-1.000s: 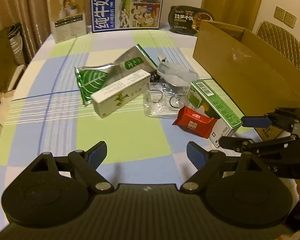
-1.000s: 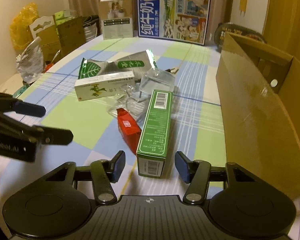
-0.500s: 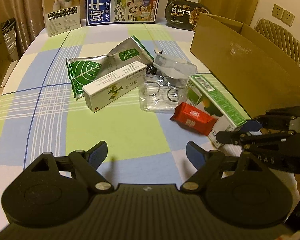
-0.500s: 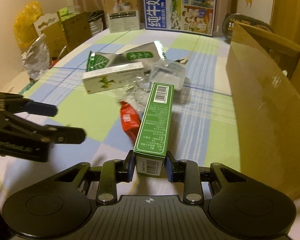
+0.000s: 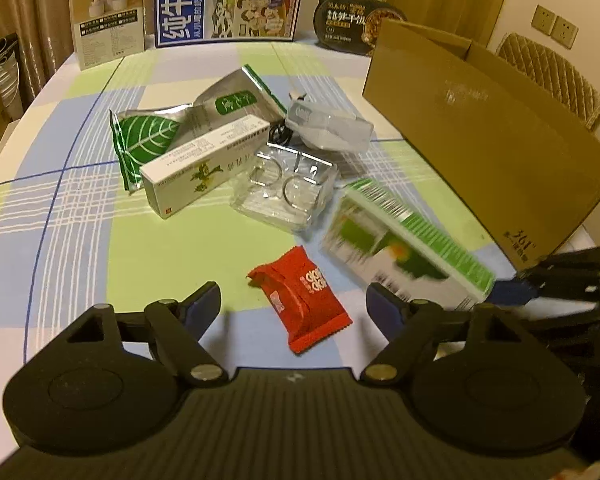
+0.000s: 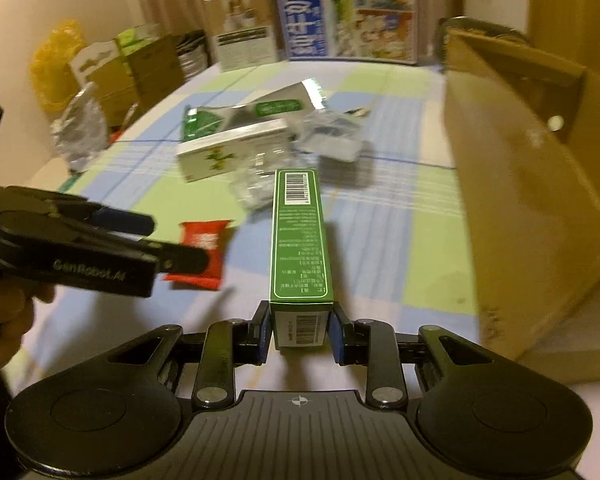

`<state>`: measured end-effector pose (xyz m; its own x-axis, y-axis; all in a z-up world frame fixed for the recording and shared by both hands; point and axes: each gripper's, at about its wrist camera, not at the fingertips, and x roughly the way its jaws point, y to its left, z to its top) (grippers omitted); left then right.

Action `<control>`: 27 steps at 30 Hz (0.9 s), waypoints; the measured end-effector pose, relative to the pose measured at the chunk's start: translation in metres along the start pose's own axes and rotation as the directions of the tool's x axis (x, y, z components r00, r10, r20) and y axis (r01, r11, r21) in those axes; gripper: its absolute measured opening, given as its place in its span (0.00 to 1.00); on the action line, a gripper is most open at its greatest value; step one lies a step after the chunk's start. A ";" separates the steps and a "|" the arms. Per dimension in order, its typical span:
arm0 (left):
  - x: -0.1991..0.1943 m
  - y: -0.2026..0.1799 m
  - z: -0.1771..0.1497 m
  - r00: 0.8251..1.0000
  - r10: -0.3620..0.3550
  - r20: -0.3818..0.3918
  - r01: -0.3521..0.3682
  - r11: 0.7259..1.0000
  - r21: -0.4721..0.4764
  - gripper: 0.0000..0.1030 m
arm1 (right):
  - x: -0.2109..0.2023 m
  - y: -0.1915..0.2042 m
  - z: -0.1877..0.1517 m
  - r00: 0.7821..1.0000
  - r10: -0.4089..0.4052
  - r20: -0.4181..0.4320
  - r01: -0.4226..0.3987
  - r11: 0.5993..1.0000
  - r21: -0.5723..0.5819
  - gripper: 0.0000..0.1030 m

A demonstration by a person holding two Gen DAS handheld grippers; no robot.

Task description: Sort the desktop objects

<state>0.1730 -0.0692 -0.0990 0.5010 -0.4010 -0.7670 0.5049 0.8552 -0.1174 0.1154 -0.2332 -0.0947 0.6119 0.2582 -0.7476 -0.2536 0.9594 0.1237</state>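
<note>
Right gripper point(image 6: 300, 334) clamped on near end of green box point(image 6: 300, 236), beside cardboard box point(image 6: 540, 208), likely destination. Left gripper point(image 5: 294, 304) closing, nothing pinched, red packet point(image 5: 302, 306) between jaws, likely next pick.

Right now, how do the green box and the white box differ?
The green box is clamped at its end by the right gripper; the white box lies free on the table. The green box stands apart; the white box rests on a foil pouch. Both are long cartons.

The green box point(image 5: 408, 248) is motion-blurred — its print unreadable — and the cardboard box point(image 6: 540, 200) runs off the right edge.
</note>
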 end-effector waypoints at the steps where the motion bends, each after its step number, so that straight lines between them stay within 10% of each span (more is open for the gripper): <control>1: 0.002 -0.001 0.000 1.000 0.005 -0.004 -0.005 1.000 0.003 0.71 | 0.000 -0.001 -0.001 1.000 -0.017 0.005 0.017 1.000 -0.003 0.26; 12: 0.028 -0.011 0.001 1.000 0.017 -0.009 -0.017 1.000 -0.003 0.56 | 0.004 -0.009 -0.006 1.000 -0.012 0.024 0.011 1.000 0.021 0.26; 17: 0.028 -0.010 0.000 0.998 0.060 -0.013 -0.060 0.998 0.021 0.28 | 0.002 -0.015 -0.003 0.999 0.035 0.016 -0.036 0.995 0.098 0.26; 27: 0.012 -0.007 -0.010 0.996 0.086 -0.024 -0.085 0.995 0.048 0.23 | 0.000 -0.012 -0.003 0.998 0.069 0.004 -0.069 0.988 0.138 0.26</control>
<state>0.1687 -0.0764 -0.1141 0.5253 -0.3179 -0.7893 0.4938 0.8693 -0.0215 0.1160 -0.2452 -0.0983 0.5963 0.3240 -0.7344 -0.1892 0.9459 0.2637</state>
